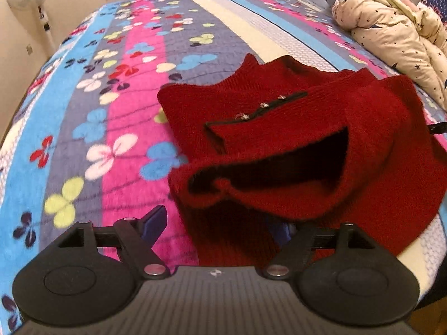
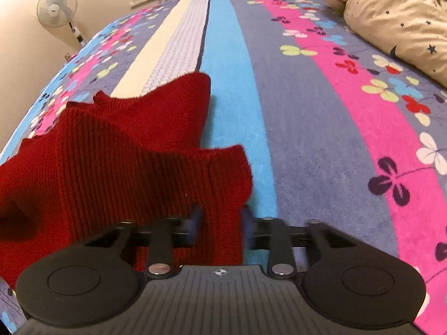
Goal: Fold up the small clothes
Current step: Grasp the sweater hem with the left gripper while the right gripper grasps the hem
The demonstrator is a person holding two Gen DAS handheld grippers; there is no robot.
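Observation:
A small red knitted sweater [image 1: 279, 128] lies crumpled on the flowered bed cover [image 1: 92, 117], its buttoned placket [image 1: 262, 105] facing up and a sleeve or hem opening gaping toward me. My left gripper [image 1: 218, 226] stands open wide at the garment's near edge. Its left finger [image 1: 153, 220] is clear of the cloth and the right one is partly under it. In the right wrist view the same sweater [image 2: 111, 153] spreads to the left. My right gripper [image 2: 220, 223] is shut on a ribbed strip of it near a corner.
A cream star-print duvet [image 1: 396, 36] is heaped at the bed's far right, also in the right wrist view as the duvet [image 2: 396, 19]. A standing fan [image 2: 57, 7] is beyond the left edge. The striped bed cover [image 2: 307, 111] stretches to the right of the sweater.

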